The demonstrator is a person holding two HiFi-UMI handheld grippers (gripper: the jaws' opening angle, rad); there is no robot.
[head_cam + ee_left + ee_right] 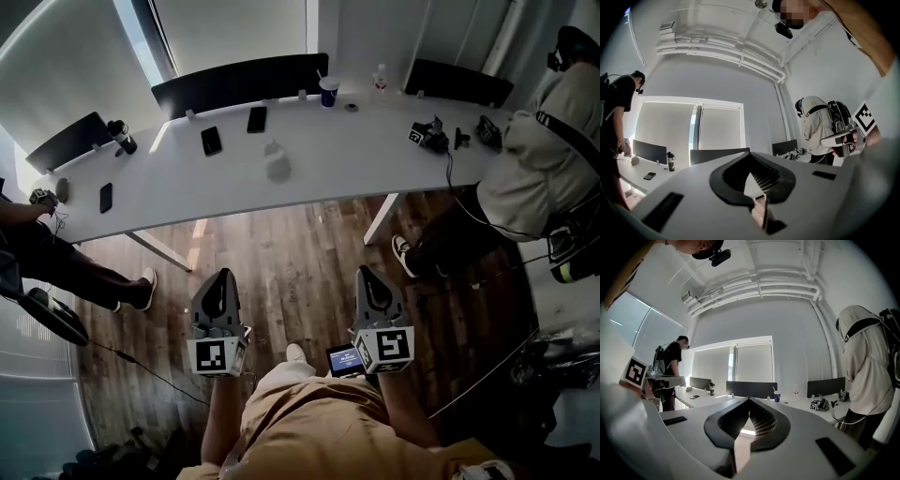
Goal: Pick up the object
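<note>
the left gripper point(219, 279) and the right gripper point(372, 276) are held side by side over the wooden floor point(291, 244), tips pointing toward a long white table point(187, 192). in the left gripper view the two jaws are pressed together at their tips with nothing between them, and the right gripper view shows the same: jaws closed on each other, empty. a small lit screen point(343, 359) sits just beside the right gripper's marker cube.

nothing shows which item is the one to pick up (neither gripper touches any of them); all lie on the table, well apart from both grippers. near the middle lies a pale white object point(277, 161), with two dark phones point(212, 141) beyond it and a third phone point(105, 197) toward the left end. a blue cup point(328, 91) with a straw stands by the far edge, a dark bottle point(120, 137) stands at the far left, and another marker-cube gripper point(427, 137) rests toward the right end, a cable running from it.

a seated person point(66, 267) is at the left end of the table, and a person in a pale hooded top point(534, 159) at the right end.
</note>
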